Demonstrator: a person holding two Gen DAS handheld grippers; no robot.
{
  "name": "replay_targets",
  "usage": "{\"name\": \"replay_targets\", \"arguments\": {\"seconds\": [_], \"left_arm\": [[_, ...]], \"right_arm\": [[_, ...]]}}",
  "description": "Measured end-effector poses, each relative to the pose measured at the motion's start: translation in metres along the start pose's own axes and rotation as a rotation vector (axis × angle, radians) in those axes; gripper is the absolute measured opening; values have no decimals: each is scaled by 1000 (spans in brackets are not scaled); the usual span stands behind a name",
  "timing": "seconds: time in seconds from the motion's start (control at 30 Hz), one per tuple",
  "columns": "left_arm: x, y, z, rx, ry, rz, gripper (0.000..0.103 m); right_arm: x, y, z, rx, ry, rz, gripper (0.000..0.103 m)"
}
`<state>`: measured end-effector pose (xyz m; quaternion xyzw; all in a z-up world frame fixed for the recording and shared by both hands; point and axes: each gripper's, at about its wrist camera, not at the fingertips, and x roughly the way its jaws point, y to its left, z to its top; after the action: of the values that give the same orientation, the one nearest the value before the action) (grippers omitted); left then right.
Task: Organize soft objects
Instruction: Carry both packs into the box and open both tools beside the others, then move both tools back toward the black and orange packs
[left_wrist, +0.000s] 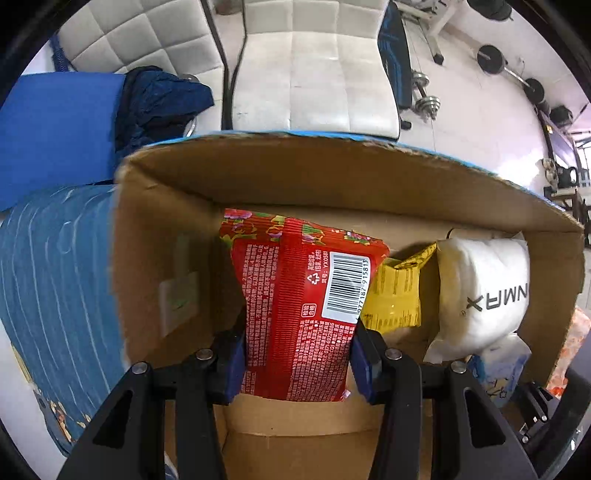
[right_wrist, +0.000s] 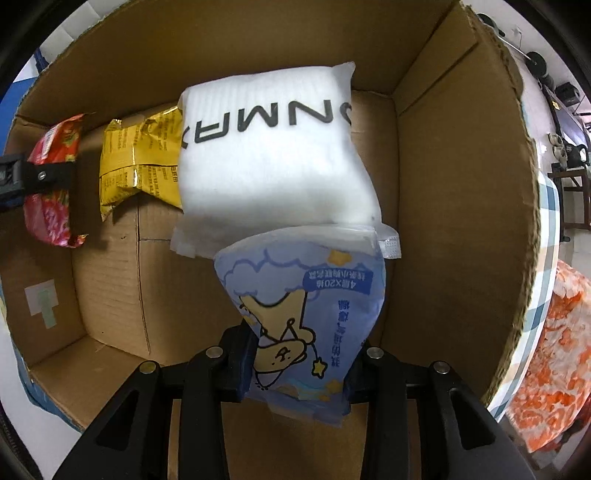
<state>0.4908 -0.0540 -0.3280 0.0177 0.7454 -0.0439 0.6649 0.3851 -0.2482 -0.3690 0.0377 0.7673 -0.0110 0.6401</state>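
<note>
My left gripper (left_wrist: 297, 363) is clamped on a red snack packet (left_wrist: 299, 306), its blue pads pressing both sides of the lower half, barcode facing me. I hold it inside the open cardboard box (left_wrist: 236, 173), toward the left of the box, with the packet's top leaning toward the far wall. Just right of it on the box floor lies a yellow snack packet (left_wrist: 397, 295), and right of that a white padded pack (left_wrist: 484, 288) printed with dark letters.

My right gripper (right_wrist: 301, 363) is closed on a pale blue tissue pack (right_wrist: 306, 295) with a cartoon figure and stars, squeezed narrow where the fingers pinch it. It hangs inside the same box, near the right wall, and its upper edge overlaps the lower seam of the white padded pack; whether the two actually touch I cannot quite tell from this angle.

In the right view, the left gripper and its red packet show at the far left edge.

Outside the box, a blue patterned cloth (left_wrist: 55, 280) lies on the left and a white padded chair (left_wrist: 317, 66) stands beyond it.
</note>
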Motion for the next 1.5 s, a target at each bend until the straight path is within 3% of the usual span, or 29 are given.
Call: {"name": "replay_targets", "arguments": {"seconds": [0.2,0.27,0.43,0.63,0.7,0.9,0.93,1.0,1.07,1.27,1.5], "left_arm": [[15,-9,7,38,42,31,46],[18,-9,10,33,49,46,52],[12,-1,12,-8,59,39,54],[-17,0,-1,-7,20,27,54],[-31,0,-10,-3,-9,14,56],[-74,4,-45,4,-98,-32,58],[-78,4,-50,6,-111,-33,60],[-90,6,-64,6,-146,-29,73],[-102,7,-83,7,-200,2,86],[-122,10,-133,-1,-300,17,102],[-149,10,-189,-16,-393,21,103]], "right_arm": [[7,-2,5,-9,19,-4,44],[9,-6,4,4,20,1,46],[8,-10,6,19,34,19,52],[-11,-6,1,17,8,61,72],[-21,-3,-3,16,-8,61,83],[-48,-3,-26,35,-70,76,88],[-52,-4,-30,39,-85,78,91],[-64,-4,-39,44,-130,76,102],[-76,5,-51,39,-165,64,103],[-119,16,-94,12,-275,33,103],[-158,20,-141,4,-372,27,103]]}}
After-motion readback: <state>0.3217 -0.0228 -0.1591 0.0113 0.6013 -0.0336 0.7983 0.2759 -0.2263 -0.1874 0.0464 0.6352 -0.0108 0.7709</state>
